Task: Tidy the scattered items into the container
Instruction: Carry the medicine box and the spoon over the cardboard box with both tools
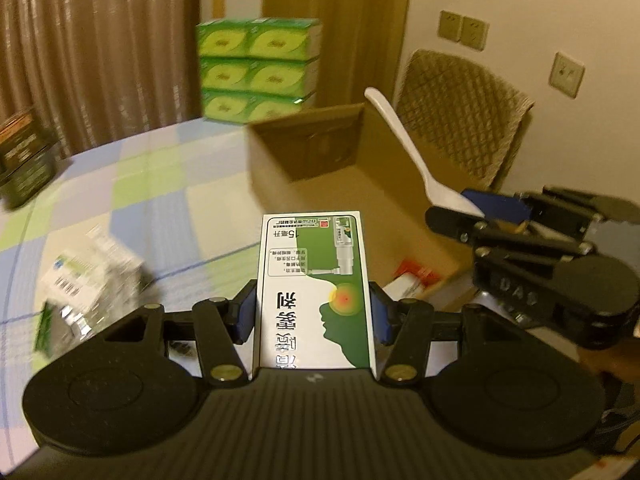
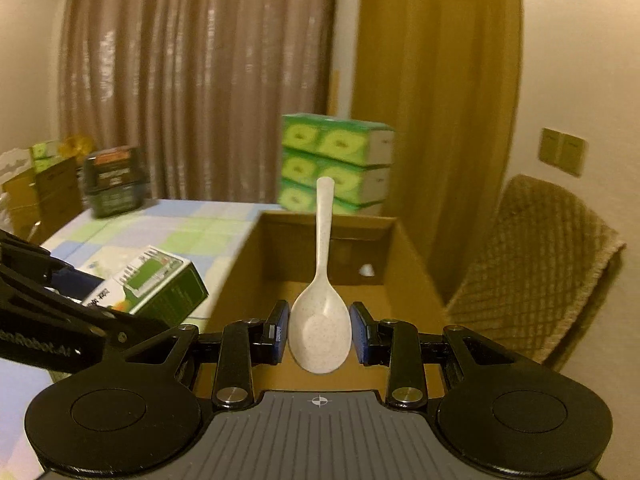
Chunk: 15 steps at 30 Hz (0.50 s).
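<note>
Jaws clamped both sides: left gripper (image 1: pixel 312 312) pinches green-and-white cardboard medicine box (image 1: pixel 314 292), right gripper (image 2: pixel 319 334) pinches speckled white plastic spoon (image 2: pixel 320 320) by its bowl; open brown cardboard container (image 2: pixel 404 280) just ahead.

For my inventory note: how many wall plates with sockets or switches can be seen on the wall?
3. Two socket plates sit side by side high on the wall, above the woven chair; a third is lower, to their right. Others may be hidden.

Checkered table (image 1: pixel 132 184): cardboard box (image 1: pixel 320 160), dark tin (image 1: pixel 24 160), scattered packets (image 1: pixel 92 276), green cartons (image 1: pixel 260 68) on it.
</note>
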Motion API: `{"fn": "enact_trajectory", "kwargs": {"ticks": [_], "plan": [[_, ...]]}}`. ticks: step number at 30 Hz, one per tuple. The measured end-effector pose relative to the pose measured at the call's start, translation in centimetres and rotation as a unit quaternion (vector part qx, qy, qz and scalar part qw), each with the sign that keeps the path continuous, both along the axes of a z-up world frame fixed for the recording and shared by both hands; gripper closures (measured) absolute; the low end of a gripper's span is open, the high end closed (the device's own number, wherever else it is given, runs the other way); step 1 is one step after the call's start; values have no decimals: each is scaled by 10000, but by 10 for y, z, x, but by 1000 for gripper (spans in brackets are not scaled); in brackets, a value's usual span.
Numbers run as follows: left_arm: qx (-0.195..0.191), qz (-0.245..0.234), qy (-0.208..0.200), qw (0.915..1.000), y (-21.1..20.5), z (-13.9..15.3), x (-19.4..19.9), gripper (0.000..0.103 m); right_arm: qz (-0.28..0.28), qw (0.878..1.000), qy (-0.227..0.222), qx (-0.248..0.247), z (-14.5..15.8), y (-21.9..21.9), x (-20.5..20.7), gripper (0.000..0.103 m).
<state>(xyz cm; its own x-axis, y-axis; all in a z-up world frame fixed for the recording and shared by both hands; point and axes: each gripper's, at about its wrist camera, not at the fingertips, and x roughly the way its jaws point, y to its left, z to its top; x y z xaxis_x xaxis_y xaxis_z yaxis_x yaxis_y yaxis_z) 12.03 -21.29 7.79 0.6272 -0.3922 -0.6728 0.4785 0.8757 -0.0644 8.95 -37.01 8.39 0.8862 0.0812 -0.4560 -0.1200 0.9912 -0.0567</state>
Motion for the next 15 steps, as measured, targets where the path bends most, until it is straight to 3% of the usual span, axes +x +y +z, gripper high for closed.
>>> {"fn": "enact_trajectory", "kwargs": {"ticks": [8,15], "plan": [[-273,-151,42,9995,-50,2,30,53,-174,9998,98,5,-8,-32,9,73],[-228,-203,143,9994,-72,-7,49,53,-214,9995,184,107,-18,-40,19,73]]}}
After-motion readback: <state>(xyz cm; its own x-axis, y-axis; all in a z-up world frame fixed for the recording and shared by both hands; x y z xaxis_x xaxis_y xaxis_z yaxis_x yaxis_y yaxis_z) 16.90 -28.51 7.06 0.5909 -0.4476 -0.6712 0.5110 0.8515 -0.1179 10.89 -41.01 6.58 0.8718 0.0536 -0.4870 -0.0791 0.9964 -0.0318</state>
